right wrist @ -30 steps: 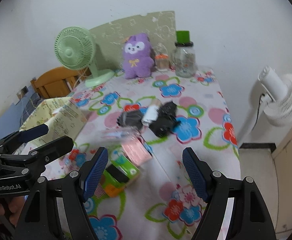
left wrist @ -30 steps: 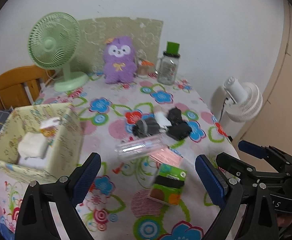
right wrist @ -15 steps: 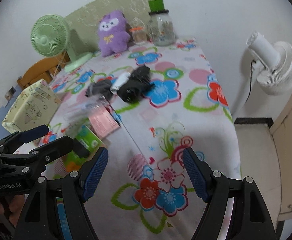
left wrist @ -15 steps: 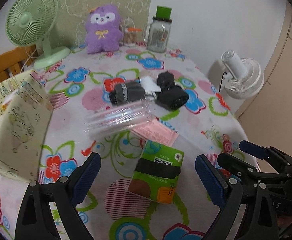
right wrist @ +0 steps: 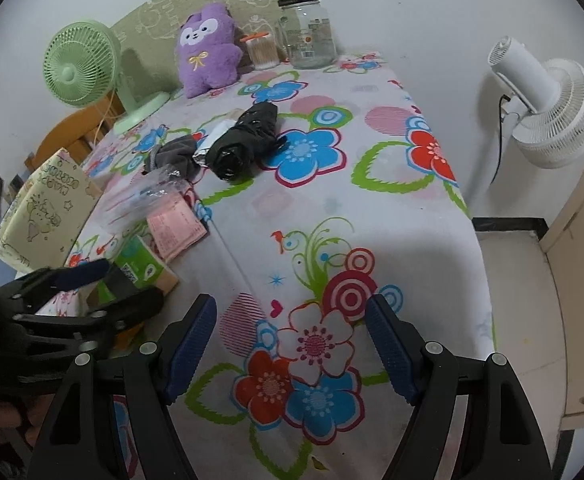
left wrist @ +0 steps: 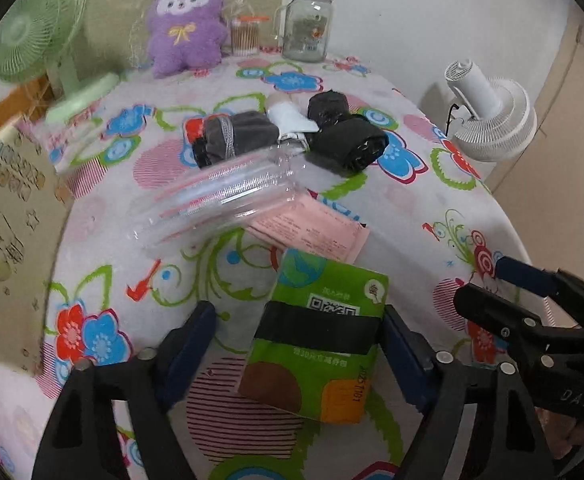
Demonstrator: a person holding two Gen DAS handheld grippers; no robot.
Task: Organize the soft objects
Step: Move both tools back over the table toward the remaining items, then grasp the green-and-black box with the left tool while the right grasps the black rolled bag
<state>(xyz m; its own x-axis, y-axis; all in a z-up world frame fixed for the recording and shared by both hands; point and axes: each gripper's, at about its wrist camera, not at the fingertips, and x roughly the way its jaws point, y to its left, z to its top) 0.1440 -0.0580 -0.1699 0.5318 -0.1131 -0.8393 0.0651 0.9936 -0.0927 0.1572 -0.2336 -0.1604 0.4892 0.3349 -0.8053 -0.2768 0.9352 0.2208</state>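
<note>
Left tool closing around green tissue pack on floral tabletop, left pad not touching; right tool open, empty.

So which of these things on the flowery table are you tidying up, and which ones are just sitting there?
For the job:
- green tissue pack, between the closing jaws of the left hand-held gripper
- pink packet
- clear plastic bag
- grey cloth roll and black rolls
- yellow fabric box

Just lying about:
- purple plush toy
- green fan
- glass jar
- white fan
</note>
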